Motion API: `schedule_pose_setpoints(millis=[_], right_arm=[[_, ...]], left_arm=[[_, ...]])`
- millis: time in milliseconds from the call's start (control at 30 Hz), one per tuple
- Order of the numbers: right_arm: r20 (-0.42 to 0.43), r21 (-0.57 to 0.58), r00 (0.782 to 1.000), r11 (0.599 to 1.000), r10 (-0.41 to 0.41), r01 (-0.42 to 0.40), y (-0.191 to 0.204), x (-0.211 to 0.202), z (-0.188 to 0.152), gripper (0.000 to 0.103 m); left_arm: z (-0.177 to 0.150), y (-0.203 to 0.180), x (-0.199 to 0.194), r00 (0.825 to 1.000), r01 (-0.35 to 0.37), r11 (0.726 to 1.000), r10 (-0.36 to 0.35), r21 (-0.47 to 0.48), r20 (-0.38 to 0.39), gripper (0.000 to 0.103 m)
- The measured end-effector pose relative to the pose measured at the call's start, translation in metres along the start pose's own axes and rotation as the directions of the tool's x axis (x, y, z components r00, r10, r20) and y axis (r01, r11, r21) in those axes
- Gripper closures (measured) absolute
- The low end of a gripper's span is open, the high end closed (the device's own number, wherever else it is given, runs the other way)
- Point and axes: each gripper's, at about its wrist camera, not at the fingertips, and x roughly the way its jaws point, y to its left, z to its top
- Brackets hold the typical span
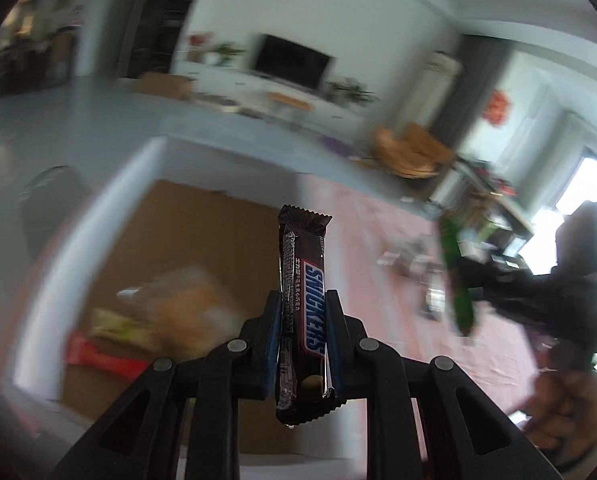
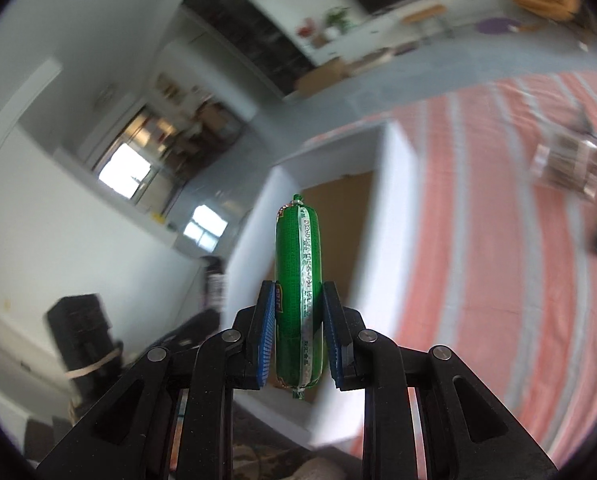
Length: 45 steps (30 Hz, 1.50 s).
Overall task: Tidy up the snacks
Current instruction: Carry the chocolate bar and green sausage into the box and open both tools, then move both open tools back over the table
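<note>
I note white walls, a dark TV [image 1: 292, 65] on a white cabinet [image 1: 258, 92], bright windows [image 2: 128, 172], grey floor [image 1: 78, 108].

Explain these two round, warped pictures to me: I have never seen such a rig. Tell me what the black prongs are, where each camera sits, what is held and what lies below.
There is no robot here. A person carries one hand-held gripper in each hand, and a fisheye camera on each looks forward along its two black fingers, hence the round, bent view.

The left wrist view shows the left hand-held gripper shut on a brown Snickers bar in its wrapper. Below it is a white-walled box with a brown cardboard floor, already holding blurred snack packets, one red. The box stands on a pink striped cloth.

The right wrist view shows the right hand-held gripper shut on a green plastic-wrapped sausage, with the same box beyond it.

Everything else is blurred.
</note>
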Motion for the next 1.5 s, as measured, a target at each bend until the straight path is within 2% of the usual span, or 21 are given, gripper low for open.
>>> schedule_pose_setpoints(millis=[133, 200, 233, 267, 300, 433, 533, 600, 633, 700, 733, 767, 867, 967, 1067, 1100, 1133, 1167, 1200, 1267, 1500], right_arm=[[-0.066, -0.051, 0.998, 0.999, 0.013, -0.017, 0.016, 0.056, -0.009, 0.079], [-0.081, -0.055, 0.997, 0.998, -0.011, 0.007, 0.011, 0.079, -0.021, 0.075], [-0.078, -0.071, 0.996, 0.997, -0.043, 0.037, 0.009, 0.083, -0.025, 0.067], [-0.071, -0.104, 0.994, 0.991, -0.088, 0.08, 0.006, 0.086, -0.031, 0.044], [-0.057, -0.129, 0.991, 0.985, -0.122, 0.114, 0.004, 0.085, -0.035, 0.036], [0.009, -0.167, 0.973, 0.959, -0.231, 0.23, -0.021, 0.064, -0.042, 0.034], [0.094, -0.116, 0.937, 0.931, -0.337, 0.347, -0.06, 0.033, -0.047, 0.032], [0.143, -0.067, 0.877, 0.88, -0.458, 0.471, -0.098, 0.009, -0.052, 0.031], [0.159, -0.04, 0.836, 0.843, -0.525, 0.537, -0.118, -0.002, -0.056, 0.031], [0.174, 0.032, 0.735, 0.75, -0.655, 0.661, -0.161, -0.027, -0.068, 0.031], [0.171, 0.065, 0.697, 0.714, -0.697, 0.698, -0.177, -0.037, -0.071, 0.031], [0.16, 0.113, 0.644, 0.662, -0.748, 0.741, -0.201, -0.051, -0.078, 0.031], [0.121, 0.205, 0.534, 0.547, -0.837, 0.812, -0.248, -0.083, -0.088, 0.031], [0.109, 0.247, 0.449, 0.462, -0.887, 0.852, -0.274, -0.105, -0.099, 0.031], [0.131, 0.261, 0.403, 0.424, -0.906, 0.868, -0.279, -0.123, -0.118, 0.031], [0.129, 0.282, 0.395, 0.416, -0.91, 0.865, -0.284, -0.127, -0.123, 0.031], [0.114, 0.316, 0.407, 0.421, -0.906, 0.85, -0.292, -0.127, -0.122, 0.031], [0.112, 0.342, 0.44, 0.45, -0.891, 0.825, -0.296, -0.13, -0.122, 0.031], [0.122, 0.355, 0.455, 0.468, -0.882, 0.81, -0.294, -0.132, -0.122, 0.031], [0.118, 0.37, 0.43, 0.442, -0.895, 0.817, -0.297, -0.134, -0.124, 0.031], [0.082, 0.424, 0.454, 0.443, -0.887, 0.79, -0.302, -0.136, -0.135, 0.03]], left_arm=[[-0.009, 0.043, 0.018, 0.989, -0.142, 0.989, 0.14, -0.042, -0.042, 0.083], [-0.018, 0.062, 0.033, 0.972, -0.225, 0.971, 0.219, -0.078, -0.081, 0.074], [-0.023, 0.068, 0.039, 0.967, -0.242, 0.966, 0.232, -0.094, -0.101, 0.052], [-0.028, 0.076, 0.047, 0.96, -0.264, 0.958, 0.249, -0.115, -0.129, 0.029], [-0.033, 0.081, 0.049, 0.956, -0.278, 0.952, 0.261, -0.127, -0.135, 0.023], [-0.04, 0.076, 0.062, 0.954, -0.286, 0.948, 0.269, -0.141, -0.131, 0.023], [-0.033, 0.06, 0.066, 0.968, -0.24, 0.961, 0.227, -0.138, -0.103, 0.022], [-0.031, 0.039, 0.061, 0.979, -0.197, 0.973, 0.189, -0.118, -0.075, 0.021], [-0.028, 0.023, 0.06, 0.984, -0.172, 0.98, 0.166, -0.1, -0.061, 0.019], [-0.023, -0.013, 0.059, 0.993, -0.113, 0.992, 0.111, -0.052, -0.042, 0.018], [-0.02, -0.023, 0.058, 0.995, -0.09, 0.995, 0.088, -0.033, -0.039, 0.016], [-0.019, -0.042, 0.061, 0.997, -0.06, 0.998, 0.059, -0.007, -0.038, 0.014], [-0.024, -0.096, 0.073, 0.998, 0.04, 0.996, -0.035, 0.077, -0.061, 0.009], [-0.037, -0.152, 0.091, 0.986, 0.121, 0.982, -0.103, 0.146, -0.128, 0.009], [-0.054, -0.204, 0.11, 0.969, 0.201, 0.954, -0.16, 0.221, -0.19, 0.009], [-0.06, -0.22, 0.118, 0.966, 0.213, 0.943, -0.163, 0.255, -0.201, 0.009], [-0.065, -0.235, 0.126, 0.965, 0.215, 0.934, -0.158, 0.286, -0.208, 0.009], [-0.072, -0.249, 0.138, 0.967, 0.207, 0.924, -0.142, 0.322, -0.214, 0.009], [-0.078, -0.257, 0.146, 0.968, 0.198, 0.919, -0.128, 0.342, -0.216, 0.009], [-0.086, -0.268, 0.169, 0.971, 0.177, 0.912, -0.099, 0.371, -0.218, 0.009], [-0.106, -0.255, 0.24, 0.973, 0.053, 0.926, 0.036, 0.374, -0.227, 0.009]])
